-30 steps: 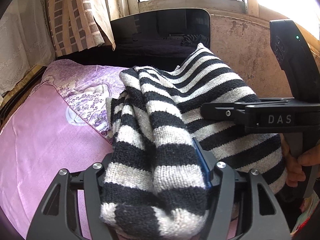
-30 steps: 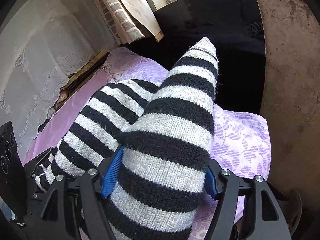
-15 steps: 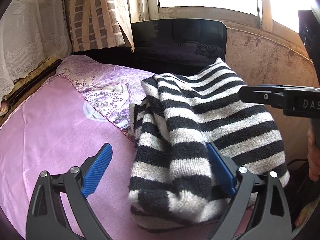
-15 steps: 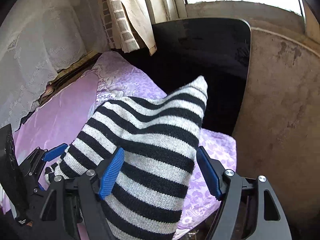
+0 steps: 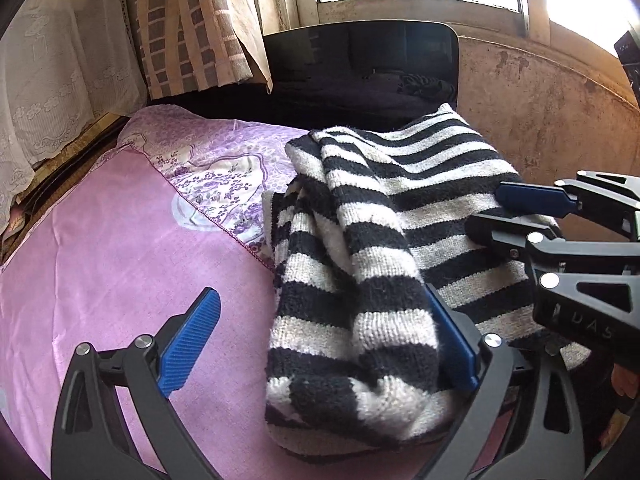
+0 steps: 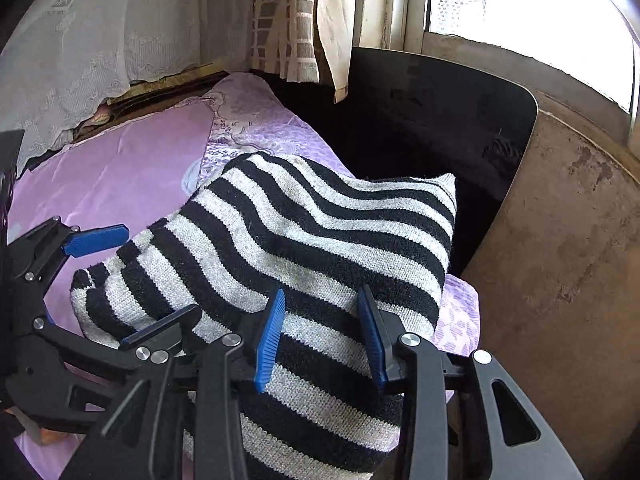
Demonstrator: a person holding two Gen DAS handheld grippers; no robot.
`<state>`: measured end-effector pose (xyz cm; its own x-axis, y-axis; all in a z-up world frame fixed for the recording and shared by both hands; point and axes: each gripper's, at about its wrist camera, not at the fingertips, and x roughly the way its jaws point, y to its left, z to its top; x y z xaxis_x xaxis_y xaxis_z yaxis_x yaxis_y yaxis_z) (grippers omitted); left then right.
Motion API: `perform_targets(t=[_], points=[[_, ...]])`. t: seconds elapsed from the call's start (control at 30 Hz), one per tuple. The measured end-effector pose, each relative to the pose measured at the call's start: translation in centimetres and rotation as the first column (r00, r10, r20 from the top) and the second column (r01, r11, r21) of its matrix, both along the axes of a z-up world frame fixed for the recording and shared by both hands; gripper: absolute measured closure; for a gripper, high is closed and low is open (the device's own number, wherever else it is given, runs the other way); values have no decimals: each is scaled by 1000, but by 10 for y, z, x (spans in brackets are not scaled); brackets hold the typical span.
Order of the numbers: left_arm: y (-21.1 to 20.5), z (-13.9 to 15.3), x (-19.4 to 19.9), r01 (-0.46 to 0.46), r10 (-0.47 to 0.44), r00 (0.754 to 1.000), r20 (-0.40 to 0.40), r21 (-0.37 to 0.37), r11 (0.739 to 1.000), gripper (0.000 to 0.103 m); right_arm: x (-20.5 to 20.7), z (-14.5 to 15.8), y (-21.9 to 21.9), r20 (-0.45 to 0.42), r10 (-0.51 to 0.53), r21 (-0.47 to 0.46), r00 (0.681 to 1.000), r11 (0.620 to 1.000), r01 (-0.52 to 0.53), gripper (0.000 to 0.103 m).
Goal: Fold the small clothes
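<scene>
A black-and-white striped knit sweater (image 5: 384, 216) lies folded on the pink bed cover (image 5: 100, 248). My left gripper (image 5: 320, 296) is wide open and its jaws are still opening. The sweater's near end rests against the right pad (image 5: 452, 348), and the left pad (image 5: 192, 340) is free over the cover. My right gripper (image 6: 320, 292) is at the sweater's (image 6: 320, 232) right end. Its jaws are closing with a fold of knit between the pads, which touch it on both sides. Each gripper appears in the other's view: the right gripper (image 5: 486, 212) and the left gripper (image 6: 160, 272).
A glossy black board (image 5: 360, 64) stands at the head of the bed under a window. A stained wall (image 6: 560, 260) runs close on the right. Checked curtains (image 5: 188, 28) and lace (image 6: 100, 40) hang to the left. A person's hand (image 5: 624, 380) holds the right gripper's handle.
My left gripper opened and let go of the sweater, which settled flat on the cover. My right gripper rolled, rose a little and its jaws narrowed on the knit.
</scene>
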<state>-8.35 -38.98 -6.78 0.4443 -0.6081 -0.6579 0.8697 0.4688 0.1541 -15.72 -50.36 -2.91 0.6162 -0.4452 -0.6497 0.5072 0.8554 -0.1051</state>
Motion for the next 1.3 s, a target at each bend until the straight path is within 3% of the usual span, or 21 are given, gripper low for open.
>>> perform_targets(t=[0.37,0.8,1.0,1.1,1.17,1.3], points=[[2,1,1,5,-6,1000,-14,-13,1000,6,5,12,4,-51,-37,25,998,999,38,64],[26,10,-5,33,-34,999,-20,-60,998,6,-27,48,28,-24,-104,98,994,990,106,63],[46,23,-23,62,-60,998,26,-83,995,6,-35,58,51,-45,-110,97,993,989,114,48],[58,31,-31,72,-68,996,52,-100,992,5,-45,65,63,-29,-142,71,990,987,143,36],[65,37,-35,74,-69,996,54,-114,991,5,-54,70,69,-2,-177,46,984,983,177,22],[76,46,-39,87,-82,996,47,-123,989,5,-65,68,66,28,-250,31,968,968,249,10]])
